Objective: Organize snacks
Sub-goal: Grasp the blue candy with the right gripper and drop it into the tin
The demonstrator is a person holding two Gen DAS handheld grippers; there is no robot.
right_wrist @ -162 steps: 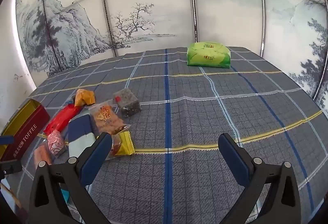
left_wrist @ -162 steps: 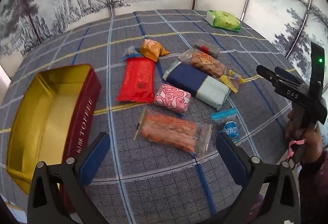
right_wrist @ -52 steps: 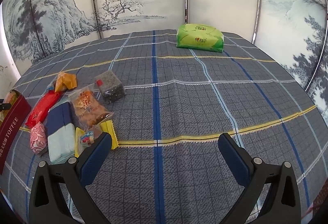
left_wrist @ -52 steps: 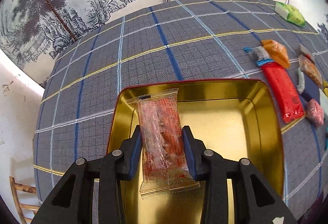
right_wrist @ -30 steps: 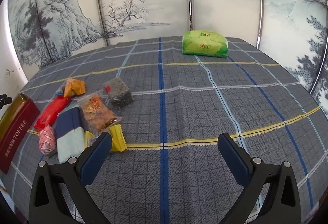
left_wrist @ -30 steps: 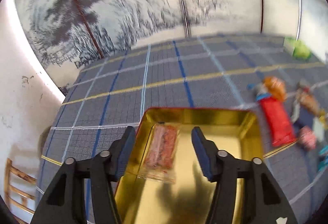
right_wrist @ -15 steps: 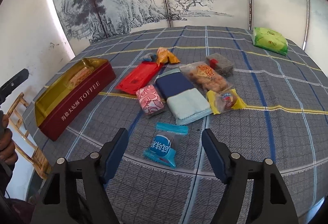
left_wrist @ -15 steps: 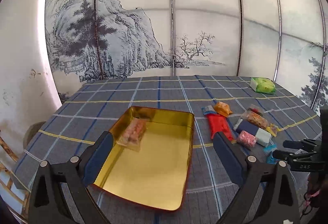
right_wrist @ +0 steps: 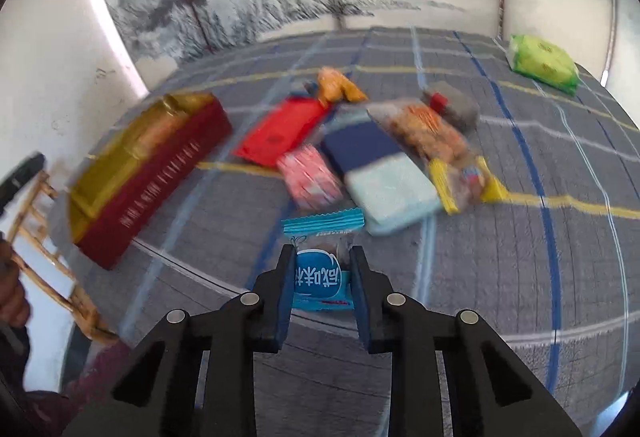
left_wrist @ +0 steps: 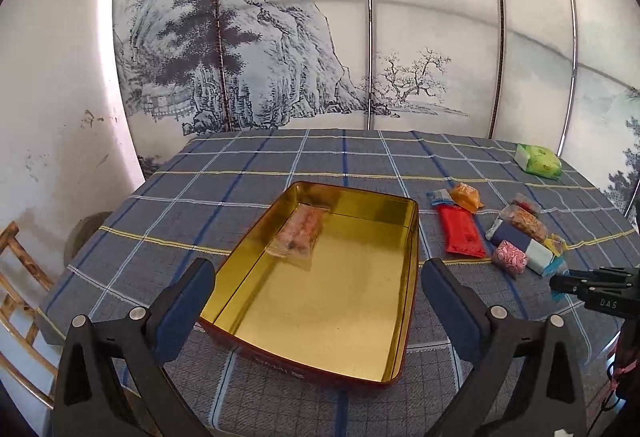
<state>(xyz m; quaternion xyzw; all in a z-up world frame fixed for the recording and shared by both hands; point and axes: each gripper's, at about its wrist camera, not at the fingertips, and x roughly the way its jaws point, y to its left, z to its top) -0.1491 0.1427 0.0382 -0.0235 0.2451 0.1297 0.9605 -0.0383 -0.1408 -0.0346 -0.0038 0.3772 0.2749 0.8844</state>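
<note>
Right gripper [right_wrist: 320, 277] pinches a small blue snack packet [right_wrist: 320, 273] near the checked tablecloth's [right_wrist: 520, 277] front edge, its long axis pointing away. Left gripper [left_wrist: 316, 297], jaws just spread wide with nothing between them, hovers over the gold-lined red tin [left_wrist: 360, 317], where a clear-wrapped orange snack bar [left_wrist: 298, 233] lies lengthwise.

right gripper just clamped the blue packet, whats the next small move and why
Probably lift the blue packet clear of the cloth and carry it toward the tin. The right gripper is shut on it, the left gripper is open and empty in front of the tin, and the tin holds only one clear snack pack, with plenty of bare floor beside it.
</note>
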